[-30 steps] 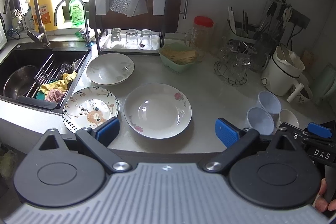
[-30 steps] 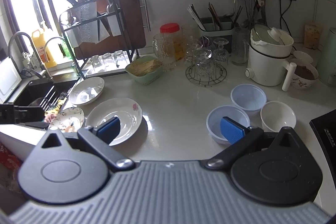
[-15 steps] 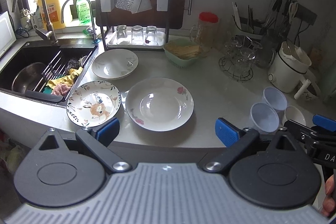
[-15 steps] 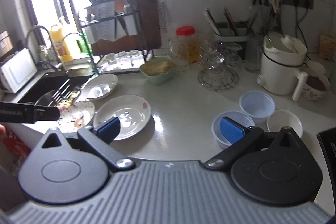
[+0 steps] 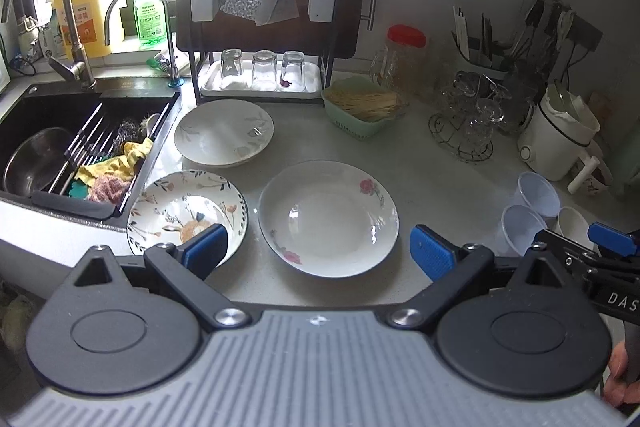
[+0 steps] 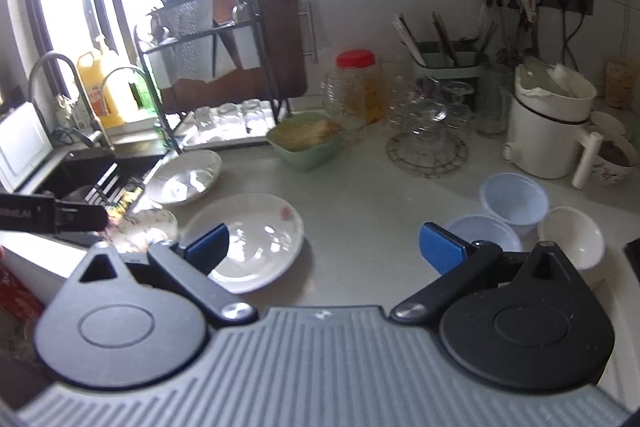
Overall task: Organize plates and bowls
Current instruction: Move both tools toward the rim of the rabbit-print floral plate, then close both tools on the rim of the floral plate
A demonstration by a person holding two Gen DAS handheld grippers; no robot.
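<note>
Right ahead of the left gripper (image 5: 316, 251), whose fingers are staying wide apart and empty, the rose plate (image 5: 328, 217) is lying.

Kitchen clutter beyond the dishes
A red-lidded jar (image 5: 405, 57) is seen far, a white kettle (image 5: 560, 137) right, a sink (image 5: 60, 143) left.

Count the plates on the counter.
3: leaf plate before the rack, patterned plate by the sink, rose plate in the middle. None look hidden.
</note>
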